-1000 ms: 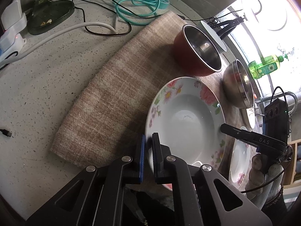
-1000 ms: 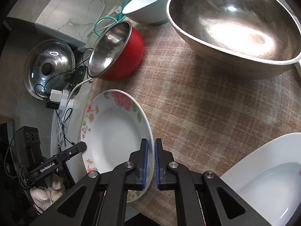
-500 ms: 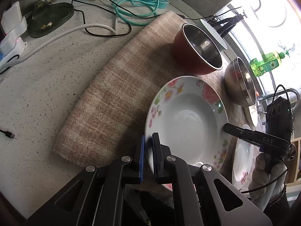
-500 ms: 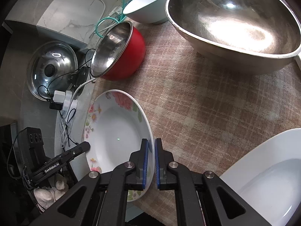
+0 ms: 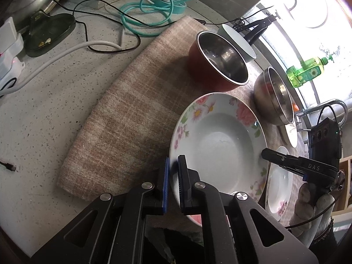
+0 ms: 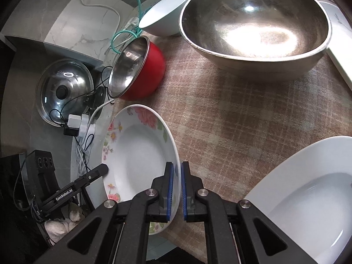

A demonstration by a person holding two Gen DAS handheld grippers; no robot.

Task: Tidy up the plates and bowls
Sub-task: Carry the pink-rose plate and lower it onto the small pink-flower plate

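Both Grippers Clamped on the Floral Plate

Now you've got the floral plate pinched from two sides: your left gripper is closed tight on its near rim, and your right gripper is squeezed onto the opposite rim. That plate sits over the plaid cloth, just in front of the red bowl. Beyond it the steel bowl rests on the same cloth, with the pale bowl behind the red one. A second white plate lies close at your right.
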